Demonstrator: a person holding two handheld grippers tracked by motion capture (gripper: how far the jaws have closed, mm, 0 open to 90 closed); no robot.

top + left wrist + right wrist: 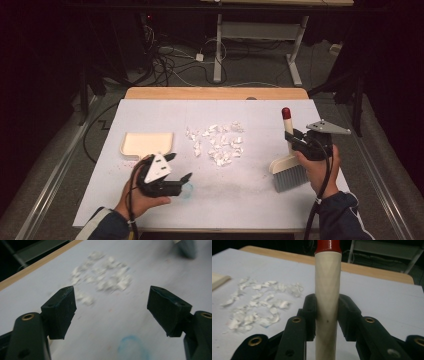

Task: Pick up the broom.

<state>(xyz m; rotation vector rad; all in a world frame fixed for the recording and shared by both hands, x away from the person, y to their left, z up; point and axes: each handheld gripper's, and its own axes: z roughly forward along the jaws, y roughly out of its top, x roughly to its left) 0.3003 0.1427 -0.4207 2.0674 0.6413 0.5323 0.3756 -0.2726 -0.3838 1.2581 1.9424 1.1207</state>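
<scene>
The right claw point(295, 141) pinches the brush point(289, 167) by its pale handle, below the red tip. In the right gripper view the two black pads press on either side of the handle point(327, 302), which stands nearly upright between them. Held this high on the handle, the grey bristles point(291, 178) hang down toward the tabletop point(250, 195) near its right edge, which would let the person drag them sideways without the claw itself scraping the sheet. Whether the bristles touch the surface or hang just above it is hard to tell from above.

The paper scraps point(218, 143) lie in a loose heap around the middle of the tabletop, somewhat toward the far edge, well apart from the brush. The dustpan point(146, 144) lies flat to their left, apart from them, its open lip seemingly turned toward the near edge rather than at the heap. So the heap sits between brush and pan, a layout that suits a sweep from right to left.

The left claw point(177, 167) is spread wide and holds nothing. In the left gripper view its jaws stand far apart, aimed across the bare sheet at the scraps point(102, 280), with a faint blue ring mark point(132, 347) on the sheet just below. It hovers near the front-left part of the tabletop, just beside the near corner of the pan, likely placed to take hold of the pan and steady or turn it for the sweep.
</scene>
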